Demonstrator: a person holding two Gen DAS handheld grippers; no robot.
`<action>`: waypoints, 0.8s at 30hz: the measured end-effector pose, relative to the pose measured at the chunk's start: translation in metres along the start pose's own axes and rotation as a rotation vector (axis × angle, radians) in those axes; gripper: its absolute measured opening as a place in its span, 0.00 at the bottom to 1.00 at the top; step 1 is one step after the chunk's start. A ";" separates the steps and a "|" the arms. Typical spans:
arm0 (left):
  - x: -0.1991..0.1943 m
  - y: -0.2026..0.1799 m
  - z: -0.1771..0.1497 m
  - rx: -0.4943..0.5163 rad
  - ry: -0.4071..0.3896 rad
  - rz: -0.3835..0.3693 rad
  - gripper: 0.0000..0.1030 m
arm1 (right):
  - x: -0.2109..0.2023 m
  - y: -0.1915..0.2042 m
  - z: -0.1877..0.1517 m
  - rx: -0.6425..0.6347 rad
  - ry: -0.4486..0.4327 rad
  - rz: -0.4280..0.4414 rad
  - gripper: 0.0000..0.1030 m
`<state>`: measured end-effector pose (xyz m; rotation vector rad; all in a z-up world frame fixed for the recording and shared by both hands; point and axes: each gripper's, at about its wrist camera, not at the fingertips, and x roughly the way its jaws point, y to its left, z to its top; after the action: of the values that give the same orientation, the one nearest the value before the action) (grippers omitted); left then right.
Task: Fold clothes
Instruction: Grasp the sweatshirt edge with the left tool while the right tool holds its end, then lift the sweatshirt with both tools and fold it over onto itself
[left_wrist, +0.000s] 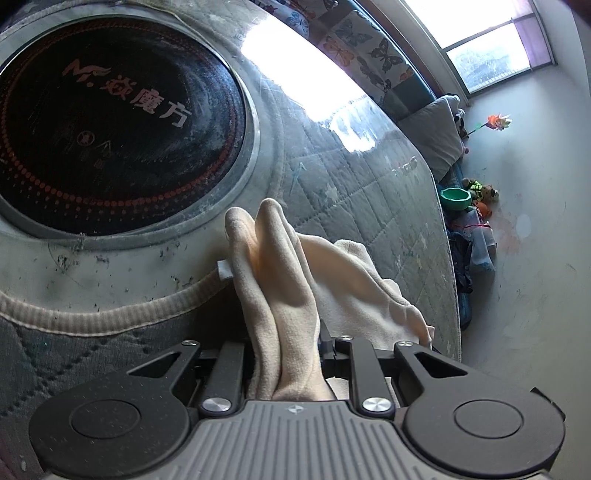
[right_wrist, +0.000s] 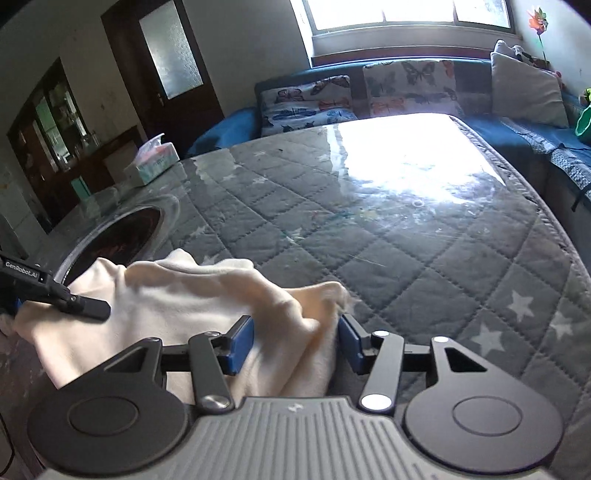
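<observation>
Cloth (left_wrist: 280, 280), cream and soft, lies bunched on the quilted table cover (right_wrist: 388, 236) at your near edge, beside the round black cooktop (left_wrist: 110, 136) set into the table. Your left gripper (left_wrist: 284, 354) is clamped on a thick fold of it, the fabric standing up between the jaws. Your right gripper (right_wrist: 295, 343) has its blue pads (right_wrist: 242, 345) spread, with a loose hump of the same cloth lying between them, not pinched. A tissue box (right_wrist: 151, 164) sits at the table's far left.

A home living room: a blue sofa (right_wrist: 517, 136) with butterfly-print cushions (right_wrist: 306, 105) under a window (right_wrist: 406, 14), a quilted table cover (right_wrist: 369, 229), a tissue box (right_wrist: 151, 164).
</observation>
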<state>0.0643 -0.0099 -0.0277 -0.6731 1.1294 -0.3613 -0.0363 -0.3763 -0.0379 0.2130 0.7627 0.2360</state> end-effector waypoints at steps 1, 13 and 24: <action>0.000 -0.001 0.000 0.007 -0.001 0.004 0.19 | 0.001 0.001 0.000 0.000 -0.001 0.010 0.47; 0.000 -0.029 -0.001 0.142 -0.020 0.039 0.17 | -0.034 0.015 0.002 -0.023 -0.072 0.022 0.12; 0.011 -0.091 -0.008 0.289 -0.013 -0.021 0.17 | -0.102 0.015 0.023 -0.089 -0.188 -0.100 0.12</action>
<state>0.0672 -0.0878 0.0222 -0.4322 1.0333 -0.5259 -0.0940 -0.3941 0.0491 0.1099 0.5732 0.1519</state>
